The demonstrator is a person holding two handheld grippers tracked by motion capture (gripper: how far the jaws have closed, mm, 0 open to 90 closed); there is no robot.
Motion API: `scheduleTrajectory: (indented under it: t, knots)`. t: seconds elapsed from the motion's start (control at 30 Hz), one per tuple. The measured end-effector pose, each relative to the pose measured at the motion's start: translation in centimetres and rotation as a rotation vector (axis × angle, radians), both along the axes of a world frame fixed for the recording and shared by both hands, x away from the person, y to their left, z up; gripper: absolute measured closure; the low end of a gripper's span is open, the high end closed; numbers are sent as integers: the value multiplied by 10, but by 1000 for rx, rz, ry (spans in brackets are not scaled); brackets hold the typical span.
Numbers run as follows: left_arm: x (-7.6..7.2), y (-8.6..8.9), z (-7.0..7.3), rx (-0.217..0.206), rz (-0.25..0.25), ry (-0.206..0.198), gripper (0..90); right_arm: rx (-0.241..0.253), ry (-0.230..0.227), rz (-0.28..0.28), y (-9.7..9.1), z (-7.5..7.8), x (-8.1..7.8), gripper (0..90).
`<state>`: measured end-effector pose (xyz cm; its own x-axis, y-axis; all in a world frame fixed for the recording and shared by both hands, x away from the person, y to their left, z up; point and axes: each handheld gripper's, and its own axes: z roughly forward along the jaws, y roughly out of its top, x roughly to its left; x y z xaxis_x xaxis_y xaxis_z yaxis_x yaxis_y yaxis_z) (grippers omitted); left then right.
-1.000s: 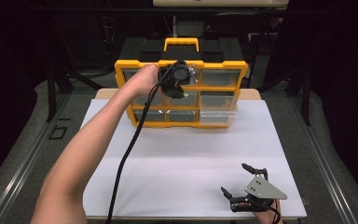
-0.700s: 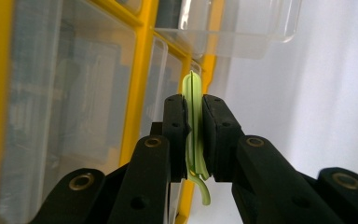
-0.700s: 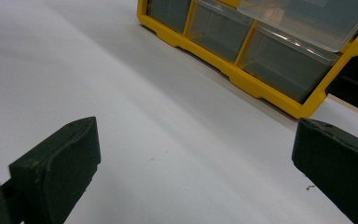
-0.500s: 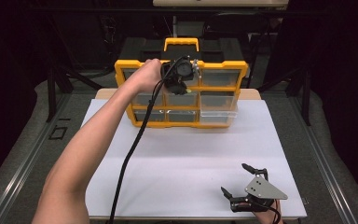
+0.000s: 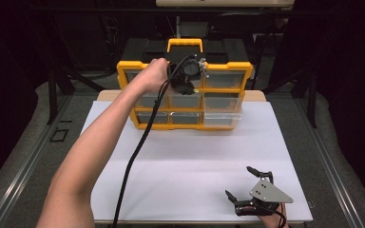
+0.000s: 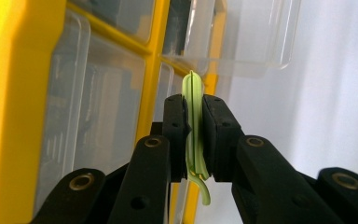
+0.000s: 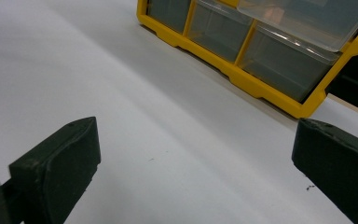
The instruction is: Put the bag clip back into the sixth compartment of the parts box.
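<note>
The left hand-held gripper (image 5: 186, 78) is raised in front of the yellow drawer organizer (image 5: 185, 95) that stands upright at the far edge of the white worktop (image 5: 190, 161), level with the middle of its upper rows. Its jaws are clenched on a thin, pale green plastic piece (image 6: 194, 126), which the left gripper view (image 6: 194, 140) shows pinched edge-on between the two black pads, its rounded tip standing above them and a small curled tail hanging out below. What the piece is exactly cannot be told. Just behind it are the clear drawer fronts in their yellow frame, and one clear drawer (image 5: 222, 114) at the organizer's lower right is pulled out over the worktop; the same drawer (image 6: 242, 42) juts out ahead of the green piece in the left gripper view. The person's left forearm (image 5: 100, 156) stretches from the near left corner to the organizer, with the black cable (image 5: 133, 161) trailing down beside it. The right hand-held gripper (image 5: 249, 190) lies low at the near right corner of the worktop, well apart from the organizer, released, its jaws spread wide with bare white worktop between them in the right gripper view (image 7: 191, 182).
</note>
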<state>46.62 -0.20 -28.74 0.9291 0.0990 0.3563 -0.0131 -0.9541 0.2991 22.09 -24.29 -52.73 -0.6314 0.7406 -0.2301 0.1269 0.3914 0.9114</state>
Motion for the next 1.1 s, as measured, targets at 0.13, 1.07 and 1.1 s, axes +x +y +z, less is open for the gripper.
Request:
scheduleTrajectory:
  t: [0.13,1.07,1.1]
  knots:
    - [-2,-7,2,3,-12,-3,804,-1,-1,0,0,0,0,6]
    - [-9,-52,-5,-36,-91,3,803,-4,-4,6,0,0,0,6]
    - [-8,-54,-6,-41,-96,6,803,-4,-4,6,0,0,0,6]
